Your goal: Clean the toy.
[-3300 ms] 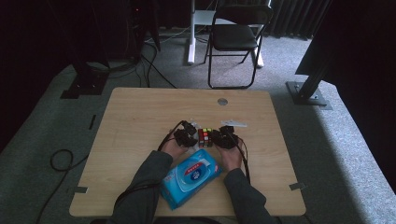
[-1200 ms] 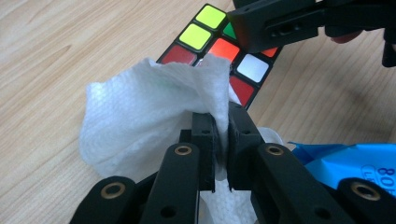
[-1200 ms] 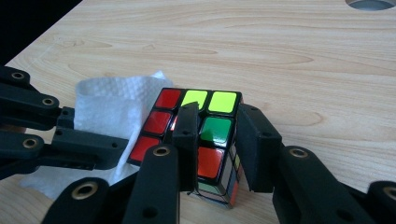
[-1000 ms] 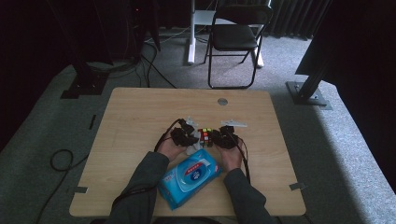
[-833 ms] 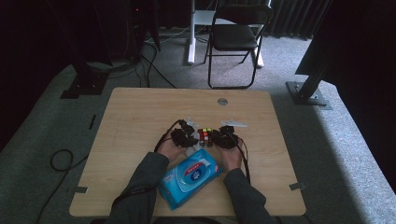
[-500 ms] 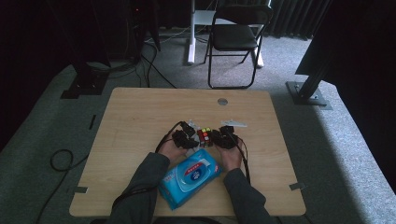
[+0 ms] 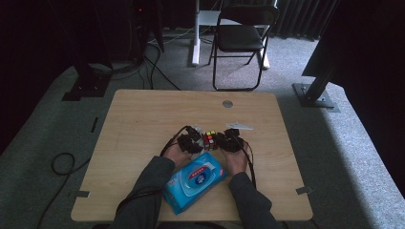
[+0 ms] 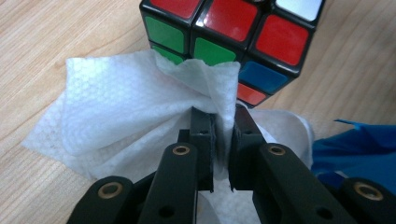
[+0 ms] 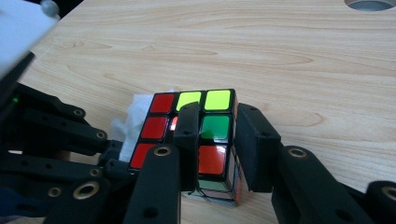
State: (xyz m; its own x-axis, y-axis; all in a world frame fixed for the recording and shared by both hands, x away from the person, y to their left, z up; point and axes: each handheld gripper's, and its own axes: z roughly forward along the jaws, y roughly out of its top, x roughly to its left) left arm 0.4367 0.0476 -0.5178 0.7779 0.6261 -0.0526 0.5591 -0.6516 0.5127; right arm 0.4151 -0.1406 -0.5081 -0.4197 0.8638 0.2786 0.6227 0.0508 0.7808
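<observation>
Dim room, grey carpet, one folding chair (image 7: 241, 36) well beyond the far edge of a pale wooden bench (image 7: 143, 124).

Item one: left hand-held gripper (image 7: 193, 142), held low over the middle of the bench. Its jaws are clamped on a white wipe (image 8: 140, 107); in the left gripper view a pinched fold of the sheet stands up between the black pads, the rest spreading to the left of and beneath them.

Item two: colour puzzle cube (image 7: 210, 140), directly ahead of the left hand-held gripper's tips, the wipe pressed against its lower green and red squares. In the high view it sits between the two tools.

Item three: right hand-held gripper (image 7: 224, 141), facing the left one across the cube. Its jaws are closed on the cube (image 9: 205, 135): the left jaw lies over the face of red, green and yellow squares, the right jaw against the cube's right-hand side.

Item four: blue pack of wipes (image 7: 195, 181), lying flat on the bench just behind both tools, between the person's forearms.

Item five: black cables, trailing from each tool back along the sleeves.
</observation>
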